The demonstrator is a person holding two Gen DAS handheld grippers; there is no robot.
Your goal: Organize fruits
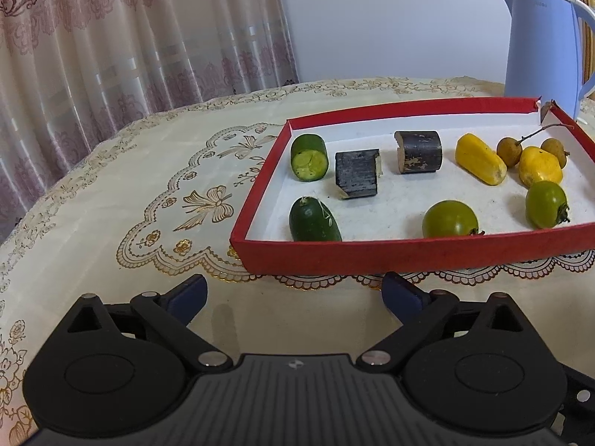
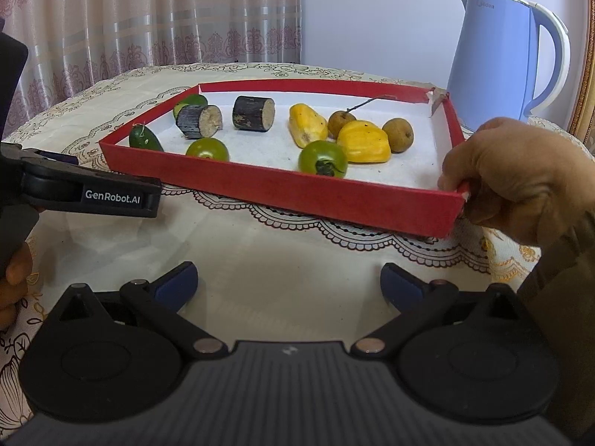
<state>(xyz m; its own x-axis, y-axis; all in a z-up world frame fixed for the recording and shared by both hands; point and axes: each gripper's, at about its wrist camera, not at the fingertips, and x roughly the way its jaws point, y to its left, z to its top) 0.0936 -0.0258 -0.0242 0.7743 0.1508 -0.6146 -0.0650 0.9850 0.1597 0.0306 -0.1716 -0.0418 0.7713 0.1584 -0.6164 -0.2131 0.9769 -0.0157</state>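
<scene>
A lace-edged tablecloth is seen covering the table. In the left wrist view the left gripper is held low at 6 o'clock, its blue-tipped fingers spread wide with nothing between them, just short of the red tray. Inside the tray, from 9 o'clock toward 3 o'clock, two green cucumber pieces are laid one behind the other, then two dark sugarcane pieces, then a green tomato at the near wall, two yellow fruit pieces, small brown longans on a twig, and a second green tomato. A blue kettle stands at 1 o'clock, beyond the tray's far corner.

In the right wrist view the left gripper's black body is visible at 9 o'clock. The right gripper is held at 6 o'clock, its fingers likewise set wide apart and empty, near the tray's front wall. At 3 o'clock a bare hand is seen gripping the tray's near right corner.
</scene>
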